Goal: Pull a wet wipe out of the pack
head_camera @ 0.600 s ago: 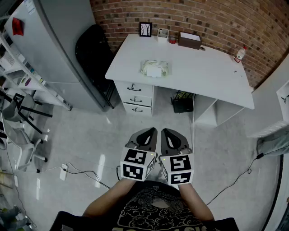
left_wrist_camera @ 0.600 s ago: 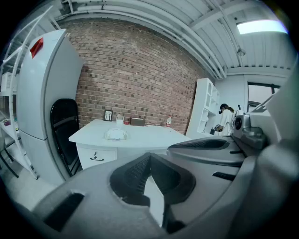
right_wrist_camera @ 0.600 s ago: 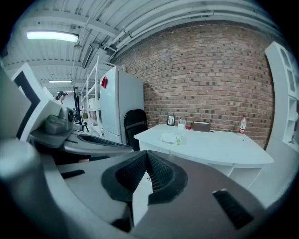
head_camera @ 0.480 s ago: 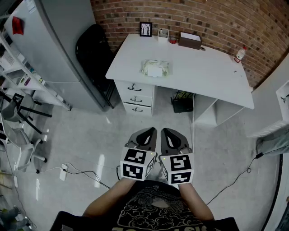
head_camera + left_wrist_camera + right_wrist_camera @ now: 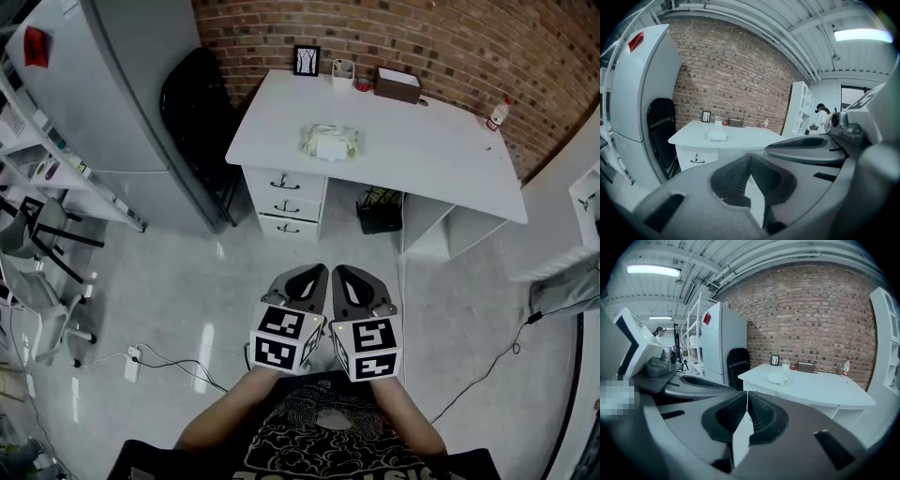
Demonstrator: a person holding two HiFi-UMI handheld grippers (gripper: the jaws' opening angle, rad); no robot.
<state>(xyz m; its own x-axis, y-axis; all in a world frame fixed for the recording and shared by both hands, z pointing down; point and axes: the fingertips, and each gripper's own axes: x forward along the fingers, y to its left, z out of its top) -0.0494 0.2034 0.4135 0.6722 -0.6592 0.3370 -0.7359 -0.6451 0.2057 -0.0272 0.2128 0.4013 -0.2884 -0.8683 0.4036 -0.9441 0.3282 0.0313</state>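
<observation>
Held left gripper (image 5: 308, 273) and right gripper (image 5: 344, 272) side by side, jaws pressed together, nothing pinched. Spotted wet wipe pack (image 5: 330, 142) on white desk (image 5: 422, 155), dead ahead, well apart from both. Long axis crosswise. Judged neither gripper nearer.

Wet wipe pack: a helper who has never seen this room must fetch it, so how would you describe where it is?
Find the white desk against the brick wall. The wet wipe pack lies alone on the desk's left part, above the drawers. It is the flat, pale packet, whereas the picture frame, brown box and bottle stand along the back edge.
</observation>
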